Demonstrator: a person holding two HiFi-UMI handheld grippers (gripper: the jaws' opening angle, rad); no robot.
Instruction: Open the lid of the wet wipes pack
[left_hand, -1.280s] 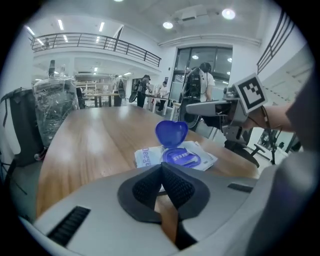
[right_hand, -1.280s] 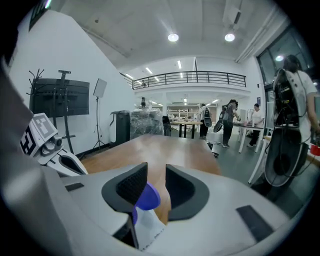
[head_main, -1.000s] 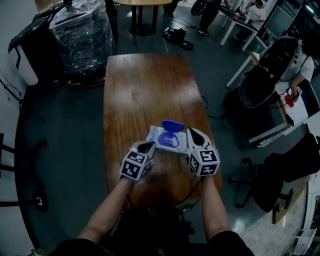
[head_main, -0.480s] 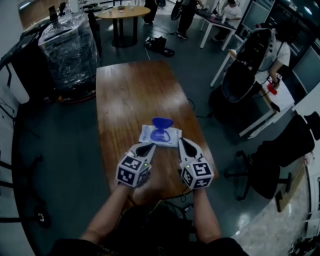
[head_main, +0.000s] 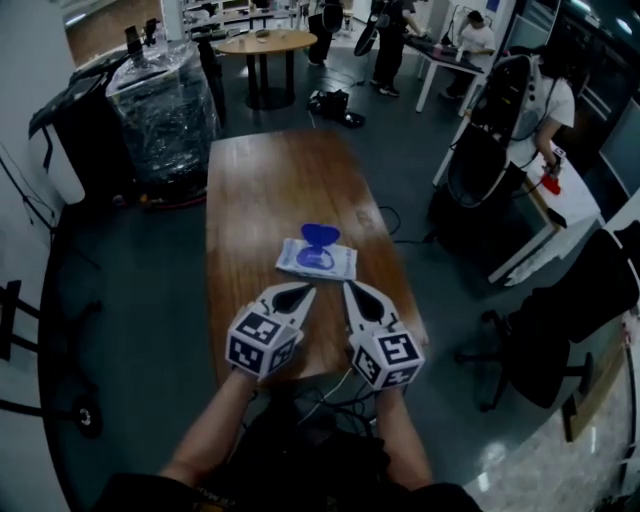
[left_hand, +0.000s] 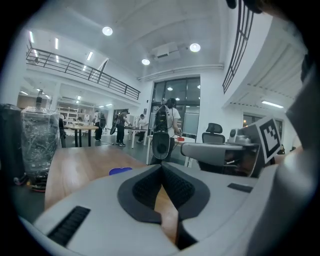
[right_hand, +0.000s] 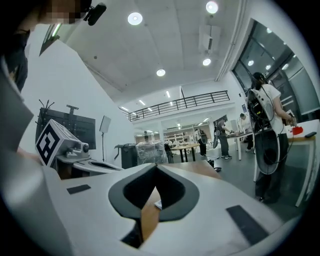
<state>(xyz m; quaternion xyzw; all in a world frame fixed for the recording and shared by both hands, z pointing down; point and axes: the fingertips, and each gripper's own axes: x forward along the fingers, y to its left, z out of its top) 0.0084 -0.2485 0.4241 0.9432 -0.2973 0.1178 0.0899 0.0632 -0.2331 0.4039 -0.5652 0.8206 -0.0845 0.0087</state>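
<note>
A white wet wipes pack lies on the wooden table, its blue lid flipped up and open toward the far side. Both grippers hover at the table's near end, short of the pack and apart from it. My left gripper is shut and holds nothing. My right gripper is also shut and holds nothing. In the left gripper view the blue lid shows just above the closed jaws. In the right gripper view a corner of the pack shows through the gap under the jaws.
A wrapped black pallet stack stands left of the table's far end. A round table and people stand further back. A stroller and white desks are to the right, and an office chair at the near right.
Both grippers have pulled back from the pack toward me and risen; one second ago their tips were at the pack's sides. The pack stays on the table with its lid open.
</note>
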